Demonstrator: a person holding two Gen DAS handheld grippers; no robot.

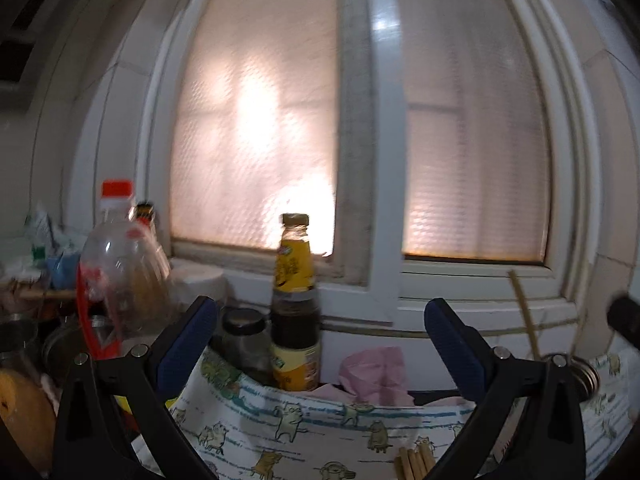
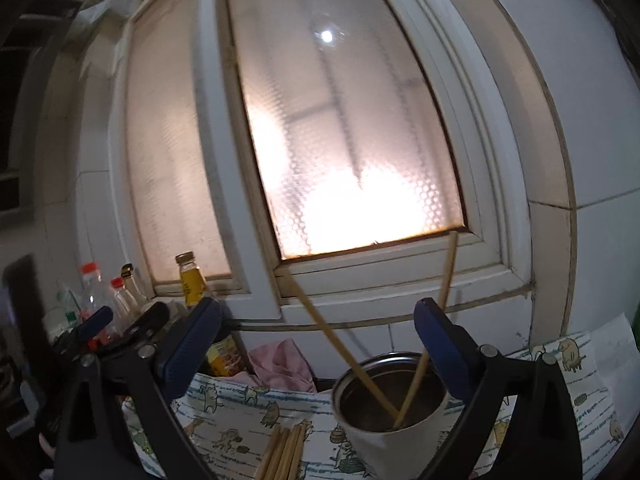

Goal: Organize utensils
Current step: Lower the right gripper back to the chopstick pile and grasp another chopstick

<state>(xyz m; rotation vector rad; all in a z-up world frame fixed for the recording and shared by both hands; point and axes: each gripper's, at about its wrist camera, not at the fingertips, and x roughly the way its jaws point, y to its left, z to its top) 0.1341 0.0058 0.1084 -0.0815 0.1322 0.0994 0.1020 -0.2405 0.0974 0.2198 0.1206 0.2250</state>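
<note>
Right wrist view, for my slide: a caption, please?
Open right gripper above a cup holding two chopsticks, more chopsticks alongside.

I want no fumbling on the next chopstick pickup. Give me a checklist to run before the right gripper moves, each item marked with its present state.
1. Right gripper open and holding nothing: ok.
2. Left gripper open and holding nothing: ok.
3. Metal cup upright with its mouth unobstructed: ok; two chopsticks already lean inside, with room left.
4. Loose chopsticks within view on the patterned cloth: ok, bundled beside the cup at the bottom edge.
5. How many loose chopsticks remain: cannot tell, the frame cuts them off.
6. Sauce bottle and pink cloth clear of the cup: ok, they sit behind and to the left.
</note>
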